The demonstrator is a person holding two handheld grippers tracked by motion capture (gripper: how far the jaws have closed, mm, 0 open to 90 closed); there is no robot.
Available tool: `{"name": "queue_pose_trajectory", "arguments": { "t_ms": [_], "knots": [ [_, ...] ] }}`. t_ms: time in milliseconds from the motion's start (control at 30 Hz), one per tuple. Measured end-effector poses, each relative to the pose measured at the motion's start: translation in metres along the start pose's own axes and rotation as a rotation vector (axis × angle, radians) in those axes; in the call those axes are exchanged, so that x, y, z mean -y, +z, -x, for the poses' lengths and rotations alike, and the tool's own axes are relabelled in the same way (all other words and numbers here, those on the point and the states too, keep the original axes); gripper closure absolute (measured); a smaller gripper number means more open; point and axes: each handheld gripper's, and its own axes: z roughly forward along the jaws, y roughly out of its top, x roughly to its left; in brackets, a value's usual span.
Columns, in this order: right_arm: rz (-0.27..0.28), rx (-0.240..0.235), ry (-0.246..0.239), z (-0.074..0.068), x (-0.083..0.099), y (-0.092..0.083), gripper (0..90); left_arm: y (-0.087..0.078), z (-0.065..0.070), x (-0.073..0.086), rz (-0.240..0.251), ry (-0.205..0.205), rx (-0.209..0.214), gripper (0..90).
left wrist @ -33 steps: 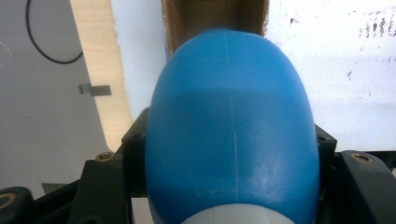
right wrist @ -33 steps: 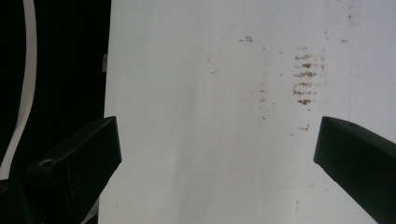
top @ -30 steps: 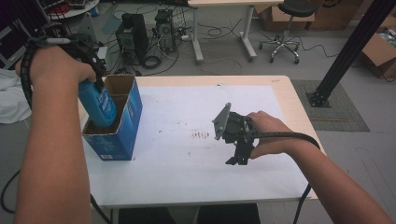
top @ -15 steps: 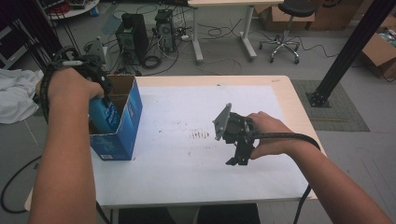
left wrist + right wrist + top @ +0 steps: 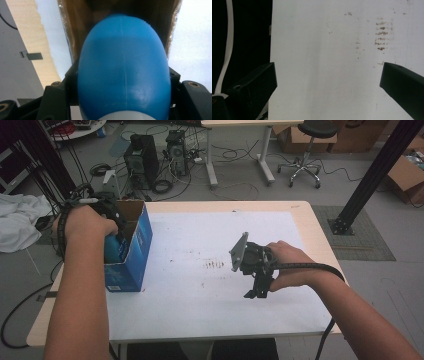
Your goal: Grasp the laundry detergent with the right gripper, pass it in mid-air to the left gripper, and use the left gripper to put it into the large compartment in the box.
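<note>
Left gripper (image 5: 111, 227) jaws clamped on blue bottle (image 5: 123, 72), bottle between jaws inside cardboard box (image 5: 137, 245). Right gripper (image 5: 257, 290) jaws wide apart, empty, white sheet (image 5: 332, 75) beneath.

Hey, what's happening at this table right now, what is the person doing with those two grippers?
A person is working at a table covered with white paper, one gripper in each hand. The left gripper is shut on a blue bottle and is putting it down into an open blue cardboard box at the table's left edge; the bottle is partly inside the box. The right gripper hangs open over the middle of the paper, holding nothing, near some small brown marks.
</note>
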Motion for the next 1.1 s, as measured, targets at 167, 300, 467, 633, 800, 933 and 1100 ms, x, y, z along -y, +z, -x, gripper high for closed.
{"name": "queue_pose_trajectory", "arguments": {
  "t_ms": [167,300,467,633,800,933,1100],
  "knots": [
    [-0.005,-0.006,0.005,0.000,0.003,0.002,0.7,0.007,0.002,-0.002,-0.003,0.004,-0.003,39.0],
    [-0.005,-0.006,0.006,0.000,0.004,0.001,0.7,0.017,0.002,-0.005,-0.014,0.007,0.001,39.0],
    [-0.005,-0.007,0.008,-0.001,0.005,0.000,0.9,0.029,0.001,-0.007,-0.019,0.005,-0.004,38.9],
    [-0.005,-0.008,0.011,-0.001,0.006,0.001,1.0,0.041,-0.002,-0.009,-0.032,-0.002,0.007,38.9],
    [-0.003,-0.012,0.005,-0.001,0.004,0.004,1.1,0.050,-0.003,-0.010,-0.029,-0.003,0.007,38.9],
    [-0.001,-0.014,0.008,-0.001,0.004,0.004,1.3,0.050,-0.003,-0.010,-0.020,-0.001,0.007,38.9],
    [0.005,-0.012,0.008,-0.001,0.004,0.005,1.5,0.051,-0.006,-0.010,-0.014,0.009,0.015,38.8]
  ]
}}
